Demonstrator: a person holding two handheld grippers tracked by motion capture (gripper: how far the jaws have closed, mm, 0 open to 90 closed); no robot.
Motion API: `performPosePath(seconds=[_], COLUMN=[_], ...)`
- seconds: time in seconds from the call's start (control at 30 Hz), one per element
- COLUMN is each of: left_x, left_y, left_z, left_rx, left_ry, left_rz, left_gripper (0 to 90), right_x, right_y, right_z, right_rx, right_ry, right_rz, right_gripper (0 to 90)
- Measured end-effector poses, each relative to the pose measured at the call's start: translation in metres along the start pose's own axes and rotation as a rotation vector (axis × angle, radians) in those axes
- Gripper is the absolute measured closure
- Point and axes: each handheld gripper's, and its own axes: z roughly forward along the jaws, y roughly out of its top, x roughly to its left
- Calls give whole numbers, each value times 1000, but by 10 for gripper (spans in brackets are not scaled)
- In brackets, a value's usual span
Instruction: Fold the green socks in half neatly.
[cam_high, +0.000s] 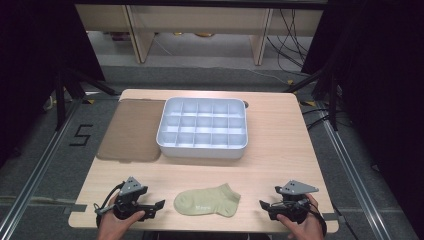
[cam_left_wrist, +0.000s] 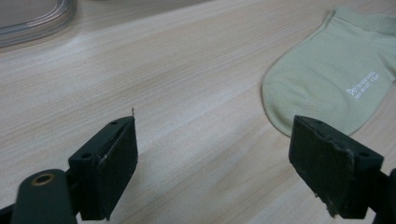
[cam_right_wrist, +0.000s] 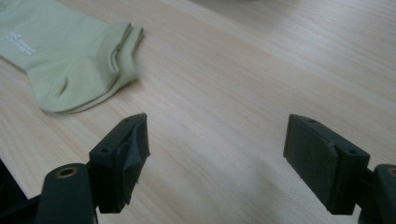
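A pale green ankle sock lies flat near the front edge of a light wooden table, toe to the left, cuff to the right. Left of the sock, a hand holds the left gripper, jaws spread wide and empty, tips just short of the toe. Right of the sock, well apart from the cuff, another hand holds the right gripper, likewise wide open with nothing in it.

Beyond the sock, farther up the table, sits a white tray divided into many small compartments, with a brown mat touching its left side.

The left gripper view adds small white lettering on the sock's sole. The right gripper view shows the ribbed, doubled cuff, which the high view leaves indistinct.
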Motion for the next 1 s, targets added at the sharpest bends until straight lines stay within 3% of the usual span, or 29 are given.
performPosePath(seconds=[0.03, 0.13, 0.17, 0.3, 0.33, 0.5, 0.87, 0.97, 1.0], left_x=[0, 0, 0, -1, -1, -2, -3, -4, -4], left_y=[0, 0, 0, 0, 0, 0, 0, 0, 0], left_z=[0, 0, -1, -2, -2, -1, -1, 0, 0], left_rx=[-1, -3, -5, -11, -8, 2, 12, 10, 13], left_ry=[2, 3, 8, 6, 6, 3, -3, 5, 10], left_rz=[0, -10, -8, -12, -15, -21, -22, -18, -18], left_gripper=[151, 150, 151, 150, 151, 151, 151, 151, 151], right_x=[-3, -3, -4, 2, 1, 8, 27, 30, 31], right_y=[1, 1, 1, 2, 3, 11, 29, 33, 36], right_z=[0, -1, -1, -1, 0, 3, 24, 31, 33], right_rx=[-3, 8, 1, 7, -4, -13, 43, 20, 43], right_ry=[7, 13, 29, 19, 20, 51, 104, 121, 124], right_rz=[-22, -22, -20, 10, -23, -42, -81, -97, -93], right_gripper=[242, 255, 271, 306, 316, 388, 421, 431, 437])
